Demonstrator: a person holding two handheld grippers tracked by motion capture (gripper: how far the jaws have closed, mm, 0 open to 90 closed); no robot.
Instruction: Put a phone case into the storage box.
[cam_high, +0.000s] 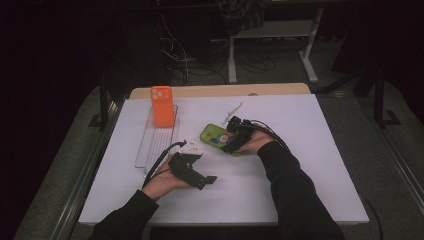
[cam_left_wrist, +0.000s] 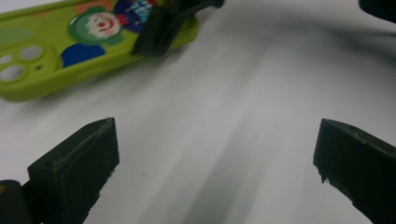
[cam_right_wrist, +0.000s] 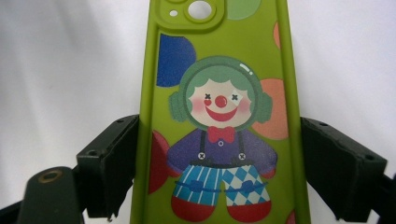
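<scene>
A green phone case (cam_high: 214, 134) printed with a clown lies flat on the white table (cam_high: 300, 165), back side up. My right gripper (cam_high: 231, 141) reaches over its near end. In the right gripper view the two black jaws press both long edges of the green case (cam_right_wrist: 219, 116), so the right gripper (cam_right_wrist: 219, 140) is shut on it. My left gripper (cam_high: 206, 174) hovers just in front of the case, tilted toward it. Its jaws stand wide apart in the left gripper view, and the left gripper (cam_left_wrist: 215, 140) holds nothing; the green case (cam_left_wrist: 70, 46) lies beyond.
An orange phone case (cam_high: 161, 106) stands upright at the far end of a clear plastic tray (cam_high: 150, 145) on the table's left. A small white object (cam_high: 233, 112) lies behind the green case. Cables trail from both grippers.
</scene>
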